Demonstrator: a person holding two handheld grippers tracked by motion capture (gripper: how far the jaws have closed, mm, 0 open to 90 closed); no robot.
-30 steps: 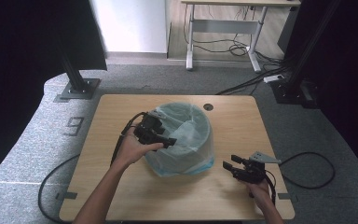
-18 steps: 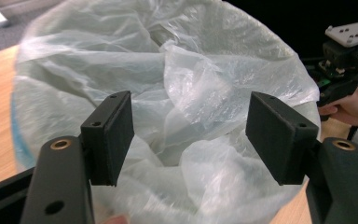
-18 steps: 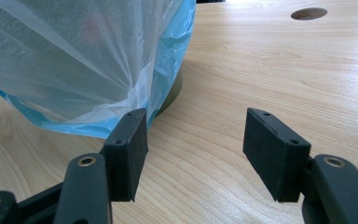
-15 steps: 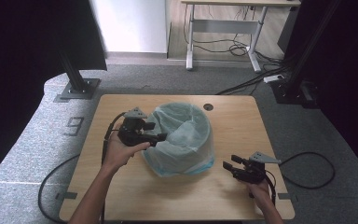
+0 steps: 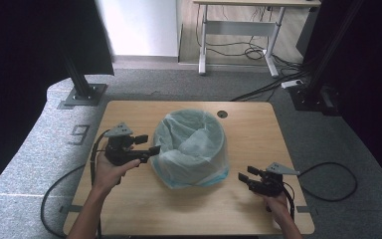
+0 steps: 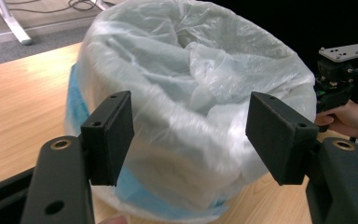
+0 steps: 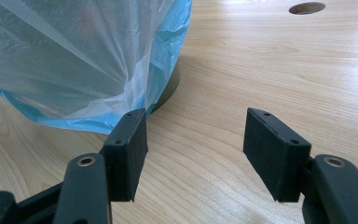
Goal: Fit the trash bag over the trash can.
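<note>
A: What does the left gripper [image 5: 151, 145] show in the high view?

B: It is held level just beside the left flank of the bin [image 5: 191, 148], jaws apart and pointing at the bin wall, nothing between them. The left hand [image 5: 108, 172] grips its body from below, and a cable [image 5: 49, 204] trails from it away from the bin, off the worktop [image 5: 248, 129] edge.

A: And in the left gripper view?

B: The same jaws rise wide apart, framing the bin [image 6: 186, 93] between them without touching it. This view adds what the high view cannot resolve: the clear bag [image 6: 214, 74] is crumpled inward at the bin mouth and drapes over the rim, and a blue layer [image 6: 142, 186] shows at the foot of the bin. Beyond the bin, on its far side, the right gripper [image 6: 335, 88] and the right hand [image 6: 349, 119] appear.

A: The right gripper [image 5: 244, 178] in the high view?

B: It rests low over the worktop, near the bin's right lower side but apart from it, jaws spread and empty, with the right hand [image 5: 277, 204] behind it.

A: What does the right gripper view add?

B: Open jaws over bare worktop [image 7: 270, 70], with the draped bag [image 7: 74, 51] and its blue hem [image 7: 51, 112] just beyond the left jaw. A dark rim of the bin's base [image 7: 170, 91] shows under the plastic, and a round hole [image 7: 306, 7] in the worktop lies beyond the bin.

A: Where does the bin stand?

B: Near the worktop's middle, between the two grippers, upright.
</note>
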